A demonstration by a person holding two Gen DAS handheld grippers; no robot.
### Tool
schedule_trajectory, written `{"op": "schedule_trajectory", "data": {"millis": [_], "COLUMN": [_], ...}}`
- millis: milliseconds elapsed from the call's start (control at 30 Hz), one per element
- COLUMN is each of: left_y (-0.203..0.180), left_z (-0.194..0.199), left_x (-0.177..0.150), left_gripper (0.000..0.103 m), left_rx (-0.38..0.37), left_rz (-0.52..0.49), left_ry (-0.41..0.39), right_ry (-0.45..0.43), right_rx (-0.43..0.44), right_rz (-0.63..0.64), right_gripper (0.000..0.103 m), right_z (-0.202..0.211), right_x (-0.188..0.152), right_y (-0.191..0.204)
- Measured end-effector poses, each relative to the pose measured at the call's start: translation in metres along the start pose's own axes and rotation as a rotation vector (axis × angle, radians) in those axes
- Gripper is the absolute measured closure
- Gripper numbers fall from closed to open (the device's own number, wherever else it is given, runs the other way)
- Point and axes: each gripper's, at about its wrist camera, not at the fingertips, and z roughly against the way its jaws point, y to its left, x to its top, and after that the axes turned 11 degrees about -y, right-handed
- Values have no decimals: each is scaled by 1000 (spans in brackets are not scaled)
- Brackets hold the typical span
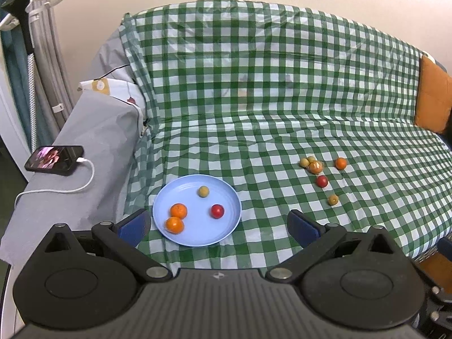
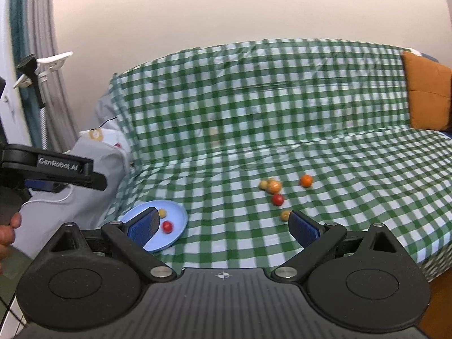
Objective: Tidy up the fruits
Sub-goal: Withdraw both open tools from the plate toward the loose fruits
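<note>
Left tongs (image 1: 219, 227) spread, empty | right tongs (image 2: 223, 224) spread, empty | blue plate (image 1: 183, 195) on checked sofa cover (image 1: 282, 99): four fruits | loose fruits (image 1: 322, 181) well apart, right

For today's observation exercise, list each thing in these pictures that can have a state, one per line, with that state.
Left gripper: open, holding nothing.
Right gripper: open, holding nothing.
Blue plate: flat on the cloth, holding four fruits.
Red fruit on the plate: loose, apart from the others.
Two oranges on the plate: touching each other.
Fruits on the cloth: not yet on the plate.
Phone: screen lit, cable plugged in.
</note>
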Motion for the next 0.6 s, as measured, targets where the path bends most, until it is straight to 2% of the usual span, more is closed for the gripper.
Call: {"op": "schedule_trajectory", "data": {"millis": [600], "left_y": [-77], "left_z": [-58], "left_x": [23], "left_gripper": [0], "left_rx": [-101], "left_rz": [-36], "left_ry": [48], "right_ry": [-70], "right_rx": [-199], "right_rz": [-78], "right_gripper": [5], "right_z": [-31], "right_x": [13], "right_y": [-98]}}
